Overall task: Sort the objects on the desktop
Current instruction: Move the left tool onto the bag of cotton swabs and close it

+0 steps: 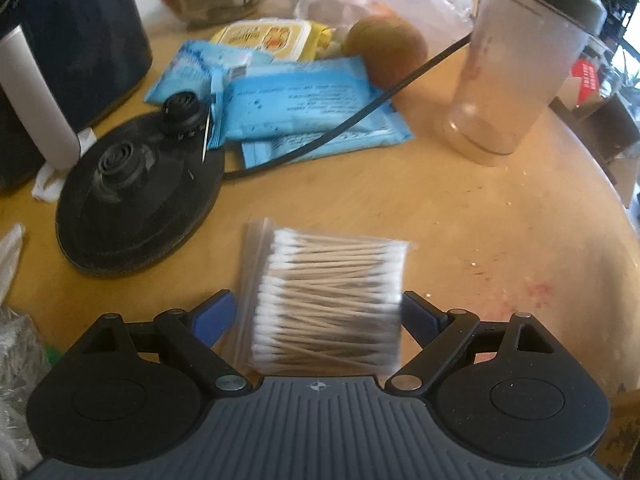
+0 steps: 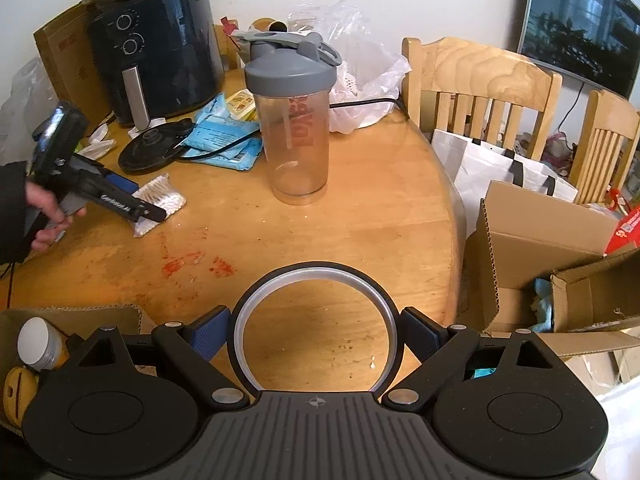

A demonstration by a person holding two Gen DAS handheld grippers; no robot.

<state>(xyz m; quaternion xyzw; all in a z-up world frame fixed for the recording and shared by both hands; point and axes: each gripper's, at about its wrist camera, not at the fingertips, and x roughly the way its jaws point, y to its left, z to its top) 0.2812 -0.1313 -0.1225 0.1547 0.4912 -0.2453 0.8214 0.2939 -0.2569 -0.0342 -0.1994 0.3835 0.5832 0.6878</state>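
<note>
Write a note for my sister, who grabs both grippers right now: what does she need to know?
Left gripper: around the clear bag of wooden cotton swabs on the round wooden table; a firm grip is not certain.
Right gripper: shut on the black ring with a clear inner band, held above the table.
Cardboard box at the near left already holds a white-capped jar.
Left to sort: clear shaker bottle with grey lid, blue wipe packets, black kettle base.
</note>
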